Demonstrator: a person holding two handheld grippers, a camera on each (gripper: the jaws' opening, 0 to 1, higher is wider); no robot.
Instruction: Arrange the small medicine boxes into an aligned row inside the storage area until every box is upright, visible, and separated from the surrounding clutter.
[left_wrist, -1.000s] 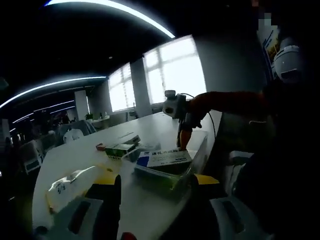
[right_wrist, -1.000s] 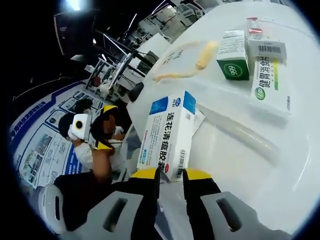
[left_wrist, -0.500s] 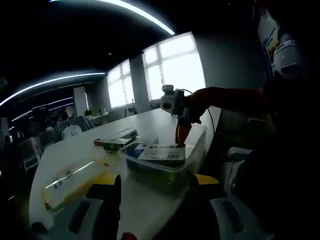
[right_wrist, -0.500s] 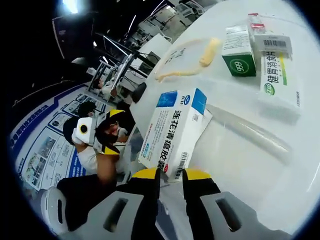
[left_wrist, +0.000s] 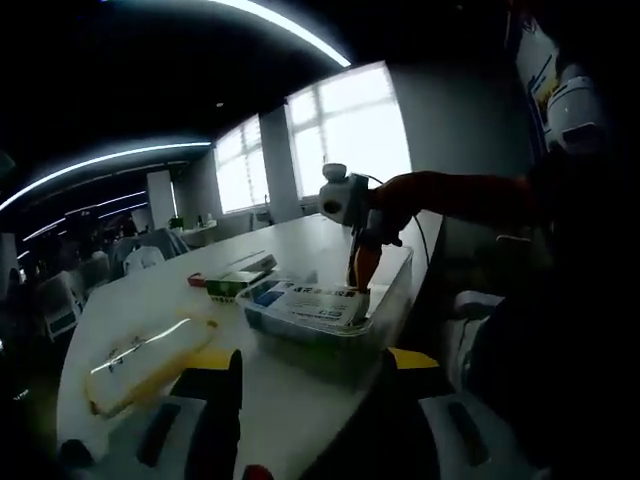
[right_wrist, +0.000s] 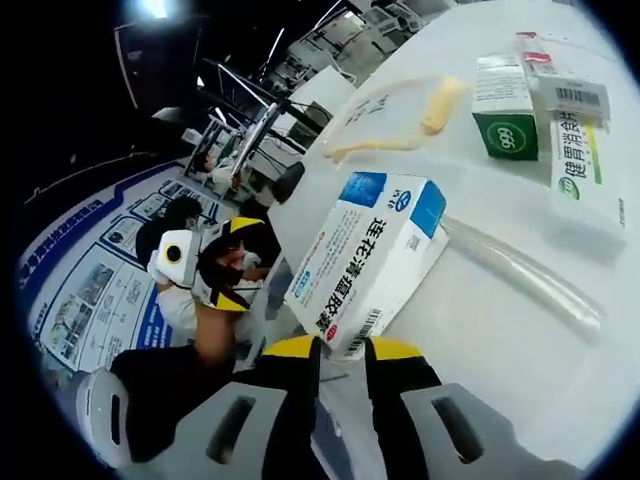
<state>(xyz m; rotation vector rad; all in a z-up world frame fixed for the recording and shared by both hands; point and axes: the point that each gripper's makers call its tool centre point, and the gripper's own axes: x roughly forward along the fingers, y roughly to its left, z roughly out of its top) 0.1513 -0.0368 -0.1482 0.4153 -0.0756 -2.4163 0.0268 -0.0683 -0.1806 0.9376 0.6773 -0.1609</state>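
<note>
Right gripper (right_wrist: 342, 352) nips blue-white box's (right_wrist: 372, 258) near corner; left gripper (left_wrist: 305, 368) gapes empty

white table (left_wrist: 300, 420), boxes (right_wrist: 505, 105), clear bin (left_wrist: 385, 305)

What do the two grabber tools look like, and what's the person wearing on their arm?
Each gripper has black fingers with yellow tips, rising from pale grey bodies: the left gripper in its own view, the right gripper in its own. Seen from the left gripper view, the right one trails a thin dark cable. The person's sleeve looks orange-red.
</note>
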